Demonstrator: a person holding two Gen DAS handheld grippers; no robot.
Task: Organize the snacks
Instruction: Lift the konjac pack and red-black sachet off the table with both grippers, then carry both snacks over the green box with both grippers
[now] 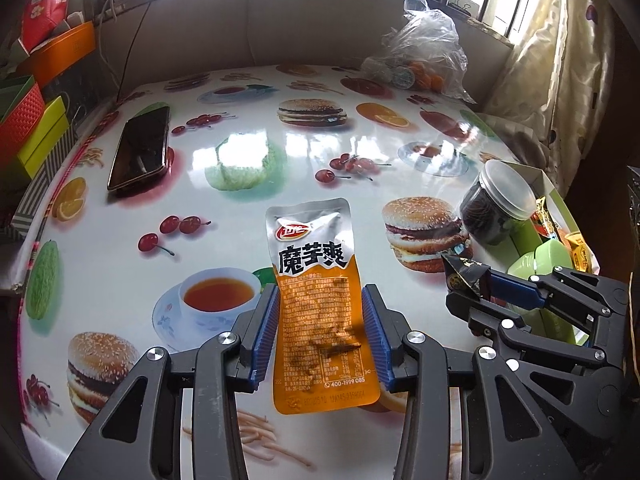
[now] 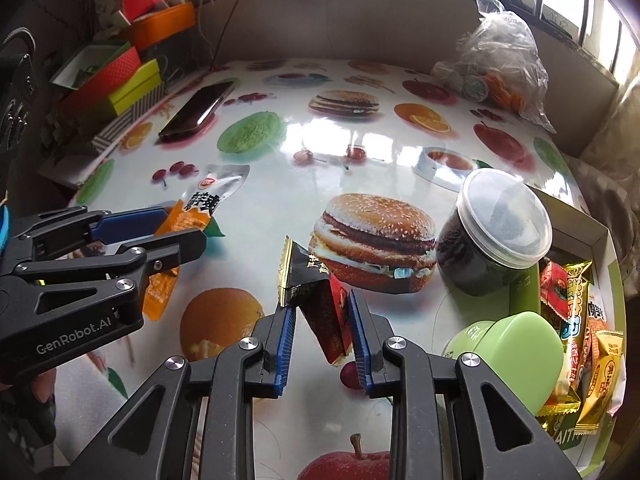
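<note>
A silver-and-orange snack pouch (image 1: 316, 248) sits between the blue pads of my left gripper (image 1: 320, 292), which is shut on its lower half. The right wrist view shows this pouch (image 2: 212, 192) held just above the table by the left gripper (image 2: 184, 226). My right gripper (image 2: 322, 304) is shut on a small black-and-red snack packet (image 2: 316, 280) with a gold crimped edge, tilted above the table. In the left wrist view, that packet (image 1: 466, 272) and the right gripper (image 1: 470, 292) are at the right. A cardboard box (image 2: 600, 240) at the right edge holds several wrapped snacks.
A clear-lidded jar (image 2: 496, 232) of dark contents and a green lidded container (image 2: 516, 356) stand by the box. A phone (image 2: 200, 112) lies at the table's far left. A plastic bag (image 2: 500, 64) sits at the far right. Coloured boxes (image 2: 132, 80) are stacked beyond the left edge.
</note>
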